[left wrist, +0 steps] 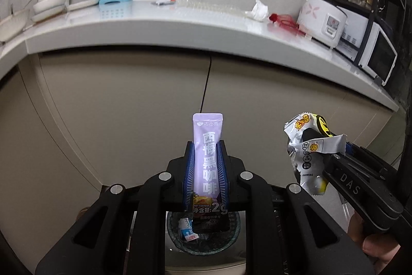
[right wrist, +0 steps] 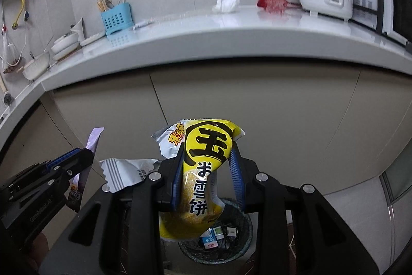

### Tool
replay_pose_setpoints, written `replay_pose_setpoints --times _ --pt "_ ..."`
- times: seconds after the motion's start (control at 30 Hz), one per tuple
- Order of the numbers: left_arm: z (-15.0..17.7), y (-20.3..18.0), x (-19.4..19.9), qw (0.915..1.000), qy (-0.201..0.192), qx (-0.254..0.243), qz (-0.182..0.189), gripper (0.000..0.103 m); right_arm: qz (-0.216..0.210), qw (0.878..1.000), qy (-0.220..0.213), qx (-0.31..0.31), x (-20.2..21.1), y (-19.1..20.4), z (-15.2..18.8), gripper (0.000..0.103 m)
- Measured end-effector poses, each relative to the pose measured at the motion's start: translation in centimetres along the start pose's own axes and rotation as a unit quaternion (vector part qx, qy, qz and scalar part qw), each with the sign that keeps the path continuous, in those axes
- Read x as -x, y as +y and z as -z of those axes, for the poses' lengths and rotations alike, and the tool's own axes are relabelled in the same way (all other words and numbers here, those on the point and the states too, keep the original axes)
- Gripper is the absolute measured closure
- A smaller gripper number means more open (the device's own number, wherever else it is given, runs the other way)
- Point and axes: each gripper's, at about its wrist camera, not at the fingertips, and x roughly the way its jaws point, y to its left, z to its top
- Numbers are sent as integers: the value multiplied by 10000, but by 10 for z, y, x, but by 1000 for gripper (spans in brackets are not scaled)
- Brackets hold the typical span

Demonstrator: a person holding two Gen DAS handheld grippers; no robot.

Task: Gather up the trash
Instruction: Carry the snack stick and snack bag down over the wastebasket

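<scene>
The right gripper (right wrist: 207, 166) clamps a yellow snack wrapper (right wrist: 198, 179) above the trash bin (right wrist: 238, 253); the left gripper (right wrist: 77, 159) holds a purple sachet (right wrist: 93, 141) left of it.

Below both grippers the wire trash bin (right wrist: 216, 246) stands open-mouthed, only small scraps lying inside. Across the upper half of each view the countertop edge (left wrist: 159, 39) juts out over flat cabinet doors (right wrist: 257, 105). At the lower centre of each frame, the purple coffee sachet (left wrist: 207, 166) and the yellow rice-cake wrapper (right wrist: 200, 179) partly cover the bin's opening.
</scene>
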Motion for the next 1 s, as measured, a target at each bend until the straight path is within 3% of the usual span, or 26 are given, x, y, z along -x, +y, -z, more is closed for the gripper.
replay_pose_setpoints --times 0.47,1.0 --pt "63 15 -93 9976 672 154 -110 86 96 9961 853 -178 -89 -17 77 73" --pt "122 29 -211 9883 1495 255 -171 86 351 9833 1775 -193 -199 -9 133 73"
